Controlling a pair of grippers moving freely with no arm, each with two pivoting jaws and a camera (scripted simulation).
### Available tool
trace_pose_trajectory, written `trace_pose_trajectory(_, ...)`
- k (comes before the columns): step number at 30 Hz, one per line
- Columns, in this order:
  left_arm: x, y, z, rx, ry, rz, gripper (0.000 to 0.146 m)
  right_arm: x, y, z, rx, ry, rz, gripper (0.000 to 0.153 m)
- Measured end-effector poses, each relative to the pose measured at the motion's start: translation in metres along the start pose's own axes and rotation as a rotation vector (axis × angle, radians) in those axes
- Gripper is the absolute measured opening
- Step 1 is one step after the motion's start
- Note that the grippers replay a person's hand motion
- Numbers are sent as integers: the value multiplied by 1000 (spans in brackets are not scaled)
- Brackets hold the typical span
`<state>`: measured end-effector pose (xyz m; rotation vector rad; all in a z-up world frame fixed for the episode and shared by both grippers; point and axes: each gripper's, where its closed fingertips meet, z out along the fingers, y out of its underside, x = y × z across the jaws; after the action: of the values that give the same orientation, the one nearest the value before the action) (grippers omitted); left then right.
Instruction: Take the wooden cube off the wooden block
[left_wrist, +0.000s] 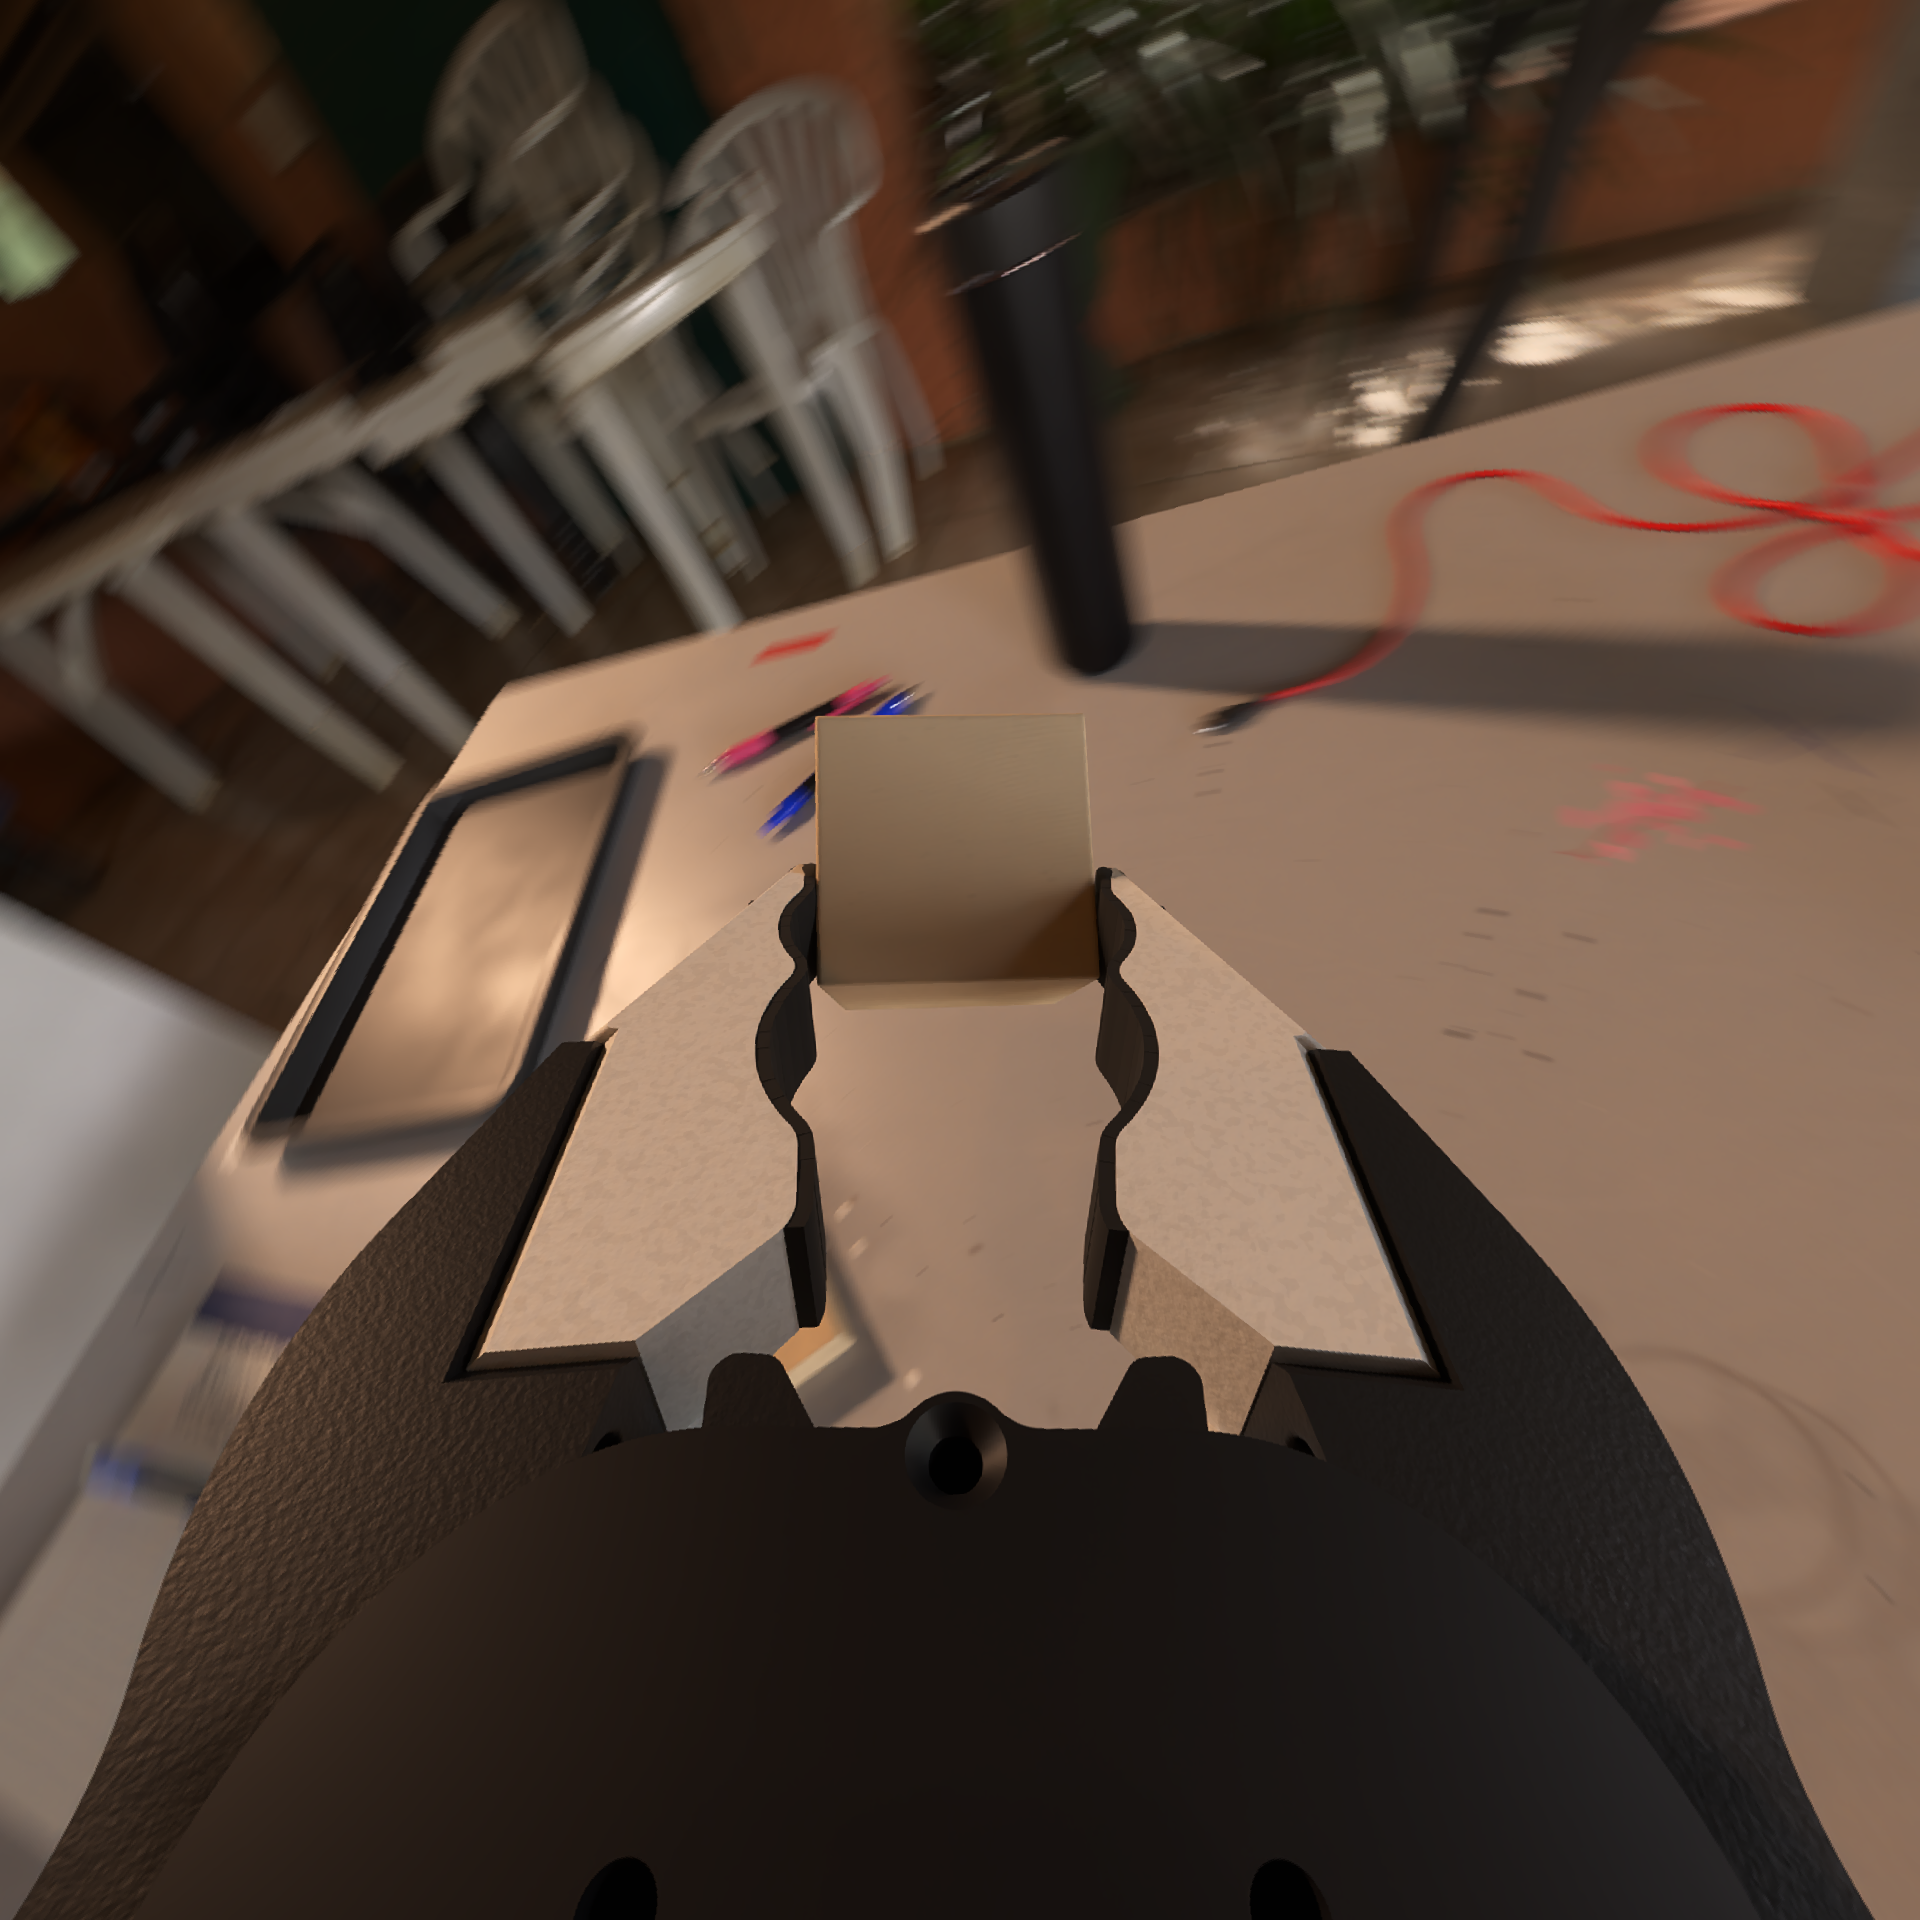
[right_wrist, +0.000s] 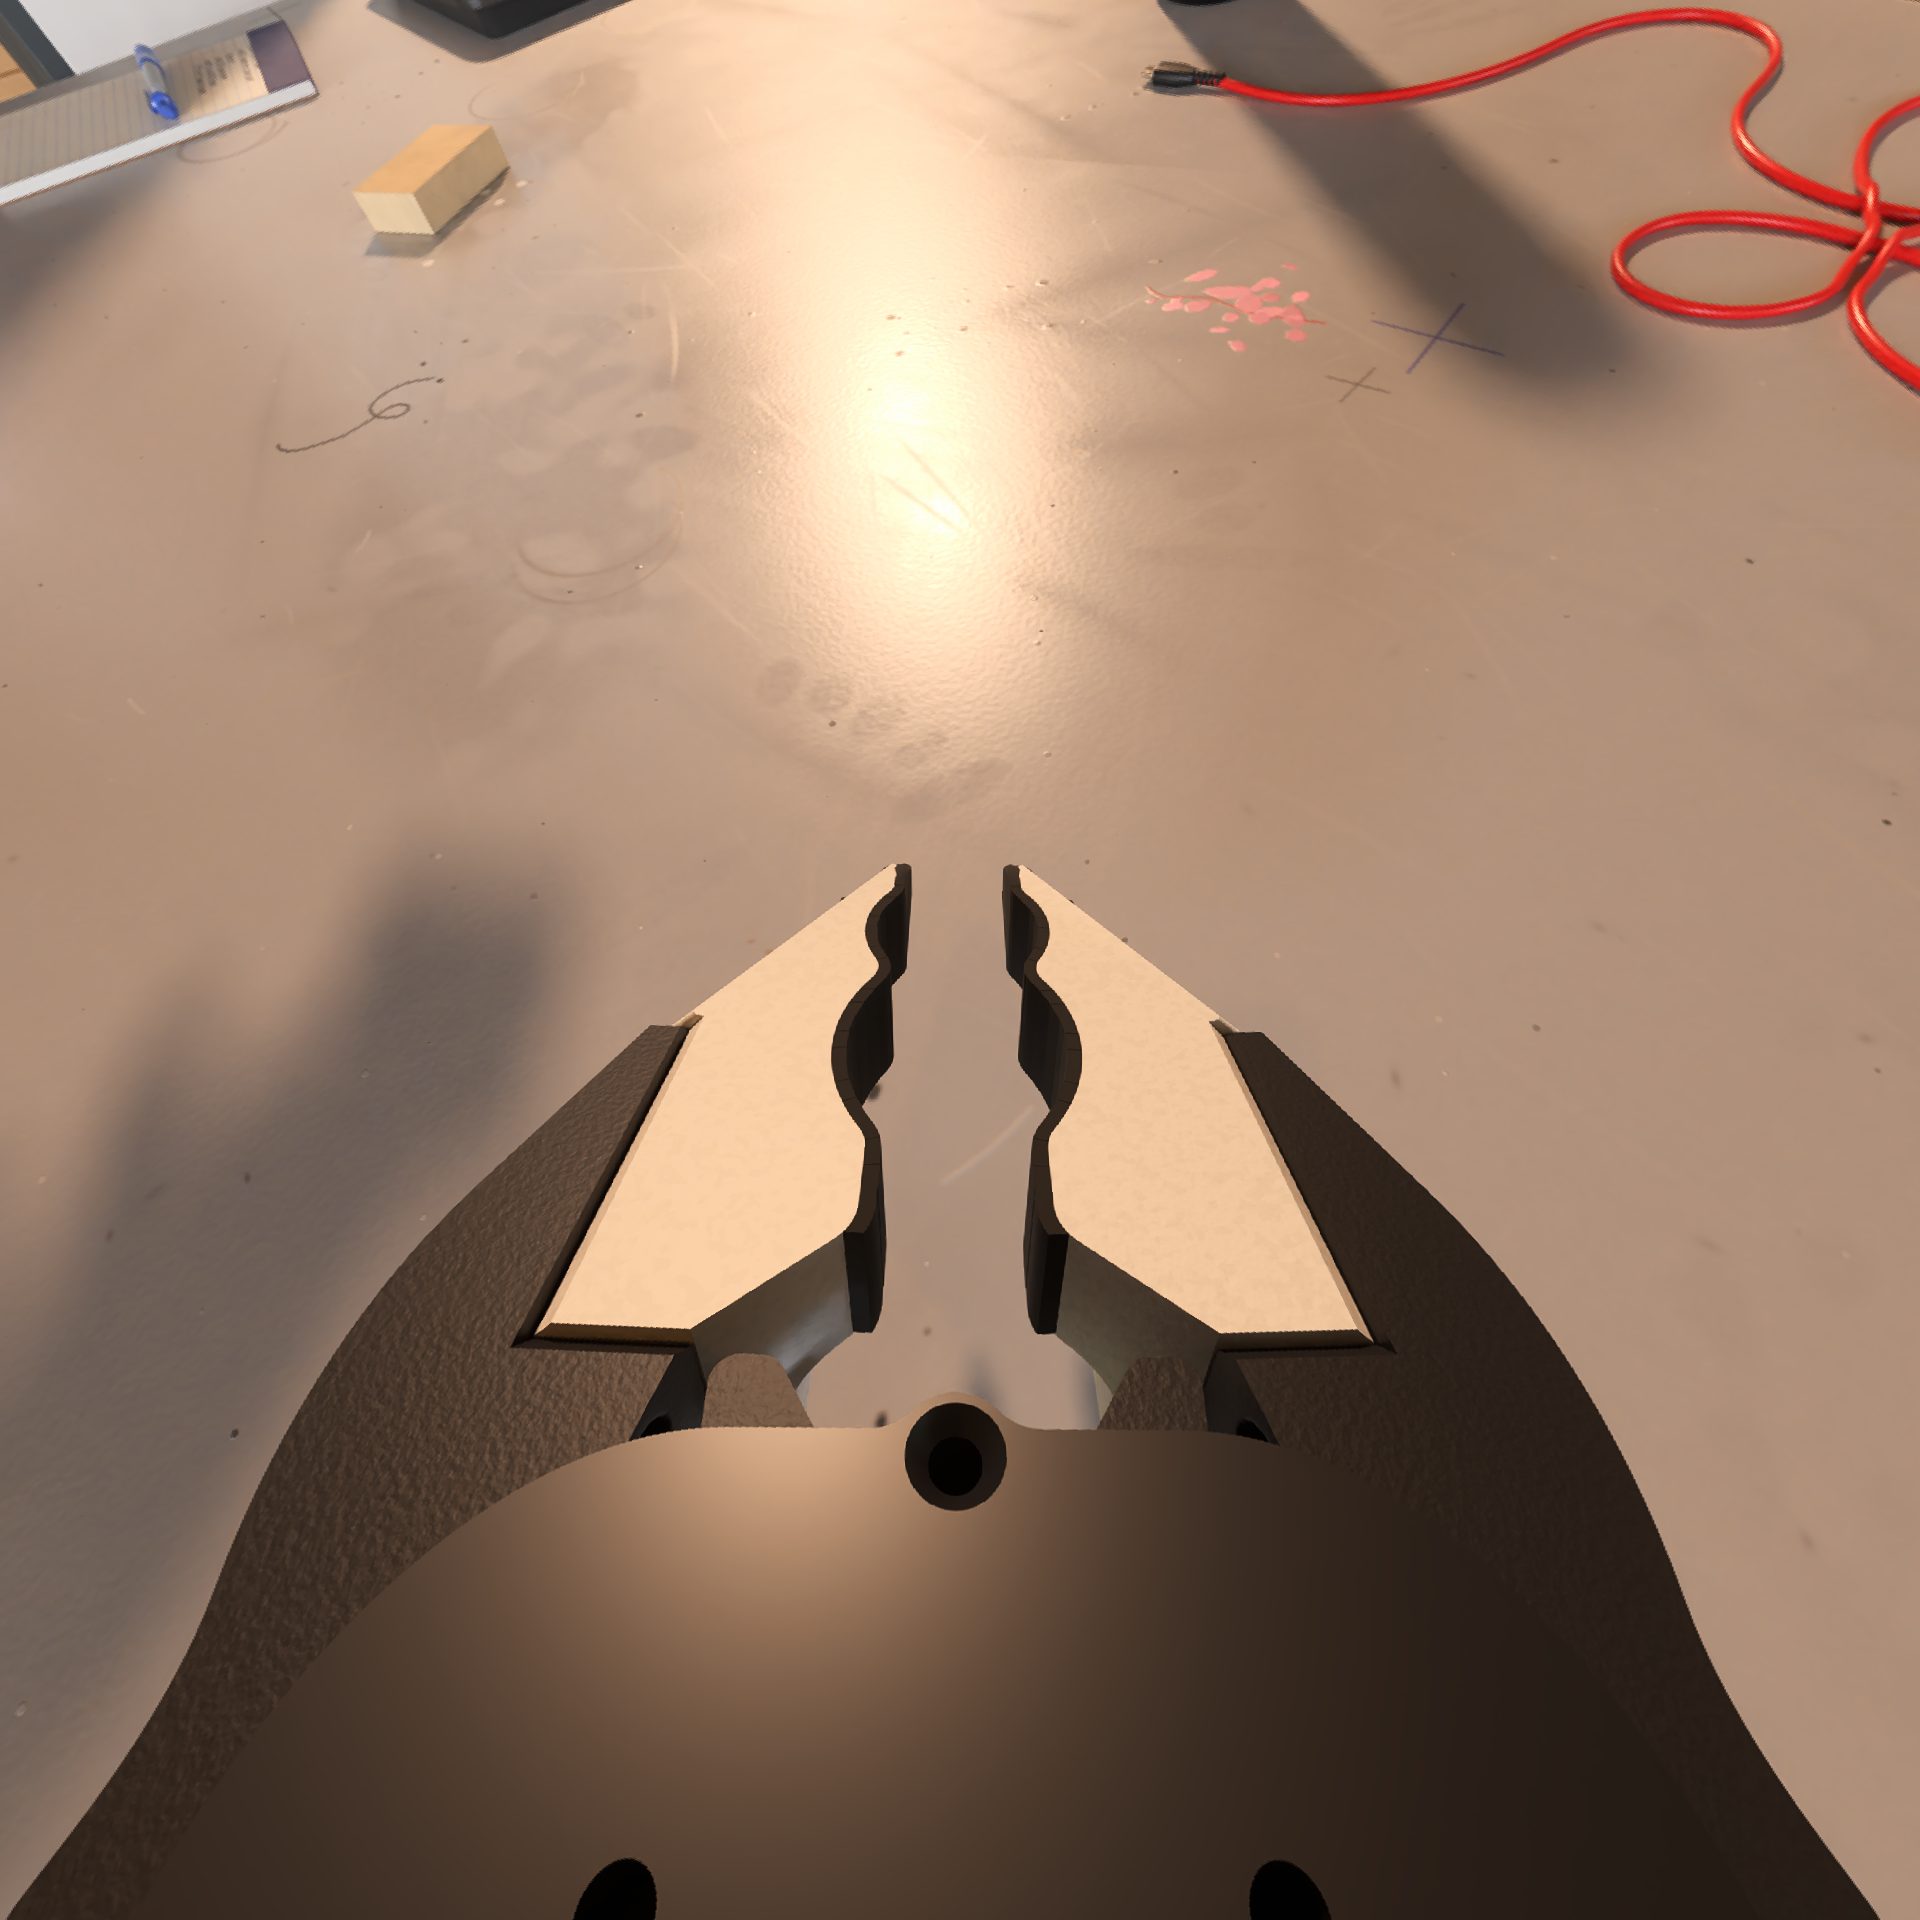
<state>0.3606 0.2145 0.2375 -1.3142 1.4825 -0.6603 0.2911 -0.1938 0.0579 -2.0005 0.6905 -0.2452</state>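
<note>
In the left wrist view, my left gripper is shut on the wooden cube. It pinches the pale cube's sides between its fingertips and holds it above the table. The wooden block, a pale rectangular piece, lies flat on the table at the far left of the right wrist view with nothing on it. My right gripper hovers over bare table, far from the block. Its jaws stand a narrow gap apart with nothing between them.
A red cable coils at the far right and also shows in the left wrist view. A dark-framed tablet, pens and a black pole stand beyond the cube. A notebook with a blue pen lies near the block.
</note>
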Motion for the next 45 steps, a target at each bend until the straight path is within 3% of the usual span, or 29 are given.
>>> trace_pose_trajectory(4,125,-28,-30,102,499,260,52,-4,-1,2,0,-16,-9,17)
trace_pose_trajectory(7,195,-28,-46,124,767,364,52,-3,0,0,-1,-11,-9,17)
trace_pose_trajectory(17,298,-16,-55,150,1190,712,52,27,28,-42,-9,138,82,18)
trace_pose_trajectory(23,323,-17,-50,104,1325,779,52,39,53,-70,-35,220,123,19)
trace_pose_trajectory(28,324,-17,-40,62,1404,737,52,42,64,-85,-54,288,103,19)
trace_pose_trajectory(32,326,-26,-40,134,1479,673,52,45,68,-91,-55,312,114,18)
trace_pose_trajectory(45,333,-15,-33,111,1457,684,52,44,66,-91,-38,291,132,19)
